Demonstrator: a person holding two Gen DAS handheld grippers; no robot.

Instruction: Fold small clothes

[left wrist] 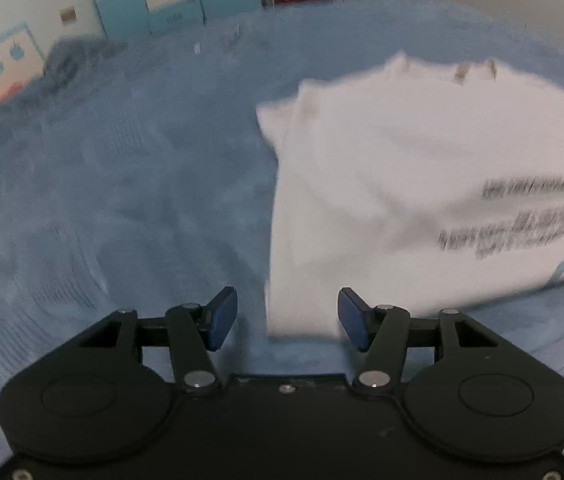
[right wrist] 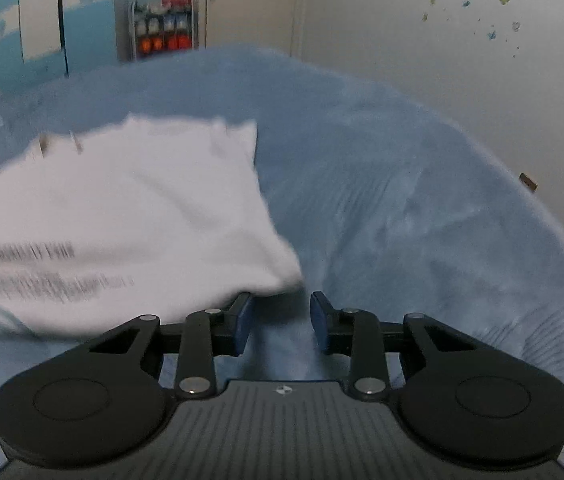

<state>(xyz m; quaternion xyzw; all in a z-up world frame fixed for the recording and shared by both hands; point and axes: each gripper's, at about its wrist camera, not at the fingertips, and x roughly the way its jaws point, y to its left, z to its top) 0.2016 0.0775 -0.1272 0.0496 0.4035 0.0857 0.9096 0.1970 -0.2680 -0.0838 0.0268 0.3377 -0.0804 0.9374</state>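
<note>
- White shirt (left wrist: pixel 401 184) lies on the blue blanket (left wrist: pixel 122 184), partly folded, with printed text showing.
- Left gripper (left wrist: pixel 287 318): fingers spread, empty, at the shirt's near left corner.
- Right gripper (right wrist: pixel 280 322): fingers apart, empty, beside the near right corner.
- Judged light, limp and not fragile; best pinched at the corners or hem.

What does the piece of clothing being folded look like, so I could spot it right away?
A fuzzy blue blanket covers the whole surface in front of both grippers. On it lies a white shirt, the only garment there. It stands out by the lines of dark printed text across it and a pale blue stripe near its edge; the print is too blurred to read.
</note>
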